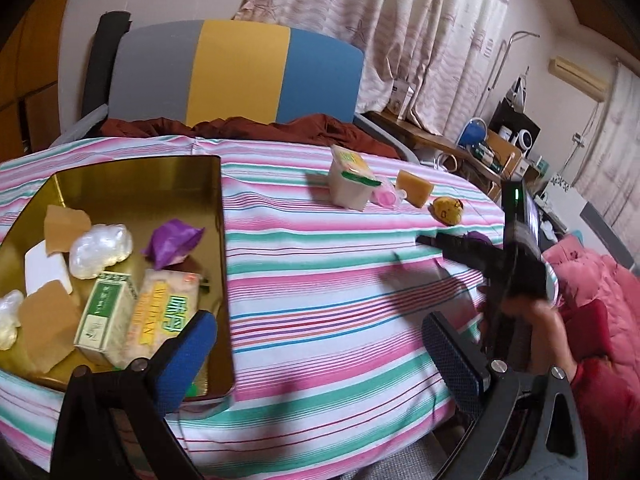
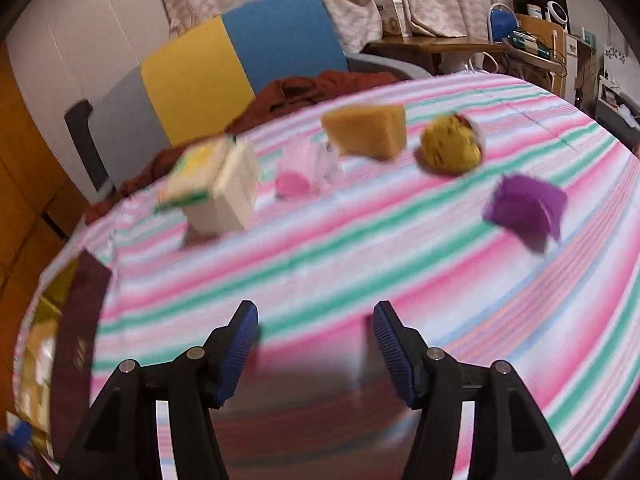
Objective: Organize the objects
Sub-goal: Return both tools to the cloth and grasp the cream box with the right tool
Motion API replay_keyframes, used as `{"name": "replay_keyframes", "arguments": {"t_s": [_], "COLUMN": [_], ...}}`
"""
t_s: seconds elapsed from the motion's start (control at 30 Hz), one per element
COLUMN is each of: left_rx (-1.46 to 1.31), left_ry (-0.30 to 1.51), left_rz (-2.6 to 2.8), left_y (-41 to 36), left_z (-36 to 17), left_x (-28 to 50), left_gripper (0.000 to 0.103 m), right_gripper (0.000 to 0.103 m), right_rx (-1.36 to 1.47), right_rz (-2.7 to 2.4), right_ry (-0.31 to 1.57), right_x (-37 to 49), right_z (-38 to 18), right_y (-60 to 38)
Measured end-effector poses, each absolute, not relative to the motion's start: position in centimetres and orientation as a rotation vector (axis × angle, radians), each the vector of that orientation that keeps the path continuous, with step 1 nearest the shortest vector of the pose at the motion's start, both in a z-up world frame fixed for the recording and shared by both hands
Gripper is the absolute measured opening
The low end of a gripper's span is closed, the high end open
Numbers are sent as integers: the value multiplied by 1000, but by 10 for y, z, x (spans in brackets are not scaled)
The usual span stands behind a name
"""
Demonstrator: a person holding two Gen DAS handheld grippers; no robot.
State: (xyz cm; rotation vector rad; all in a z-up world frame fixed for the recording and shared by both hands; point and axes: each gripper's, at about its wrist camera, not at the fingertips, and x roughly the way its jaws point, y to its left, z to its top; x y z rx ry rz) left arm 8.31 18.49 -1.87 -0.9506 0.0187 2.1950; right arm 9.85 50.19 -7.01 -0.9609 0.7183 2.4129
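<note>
- Only the left wrist view looks into the gold tin, which lies just ahead and left of the left tool, on the striped table. In the tin are a green box, an orange packet, a purple wrap, pearly lumps and tan cards.
- Left tool: released, nothing between its blue pads.
- This view also shows the right tool from outside, ahead and to the right, with a hand behind it.
- The right wrist view, blurred, shows the loose things closer: well ahead of the right tool are a white cup, pink piece, sponge, yellow ball and a second purple wrap.
- Right tool: released, jaws apart over bare cloth.
- Here the tin is only a dark edge at far left.
</note>
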Motion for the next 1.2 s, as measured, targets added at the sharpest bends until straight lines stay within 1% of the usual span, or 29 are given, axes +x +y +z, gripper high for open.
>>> {"name": "replay_keyframes", "arguments": {"t_s": [0.1, 0.2, 0.33, 0.4, 0.5, 0.63, 0.77, 0.93, 1.13, 1.2], "left_rx": [-966, -977, -973, -976, -985, -1003, -1008, -1005, -1010, -1005], "left_ry": [26, 40, 50, 44, 25, -6, -7, -29, -37, -42], "left_rz": [2185, 2185, 2201, 2213, 2214, 2206, 2202, 2213, 2236, 2240], "left_y": [191, 194, 192, 190, 189, 188, 188, 182, 178, 177], "left_z": [-21, -22, -20, -20, -20, -22, -23, -21, -19, -17], "left_x": [83, 85, 85, 83, 78, 74, 74, 72, 68, 67], "left_gripper": [103, 103, 103, 103, 103, 103, 103, 103, 103, 103], "right_gripper": [61, 61, 61, 61, 61, 62, 62, 65, 65, 64], "right_rx": [-911, -889, -983, -1039, -1132, -1048, -1083, -1116, -1168, -1177], "right_rz": [2460, 2488, 2431, 2430, 2524, 2533, 2478, 2449, 2376, 2369], "right_ry": [705, 632, 576, 555, 476, 402, 524, 607, 610, 582], "right_x": [75, 38, -15, -28, -41, -29, -39, -57, -75, -78], "right_z": [-51, -34, -33, -39, -44, -37, -44, -53, -64, -68], "right_y": [511, 516, 525, 524, 502, 490, 506, 507, 503, 500]}}
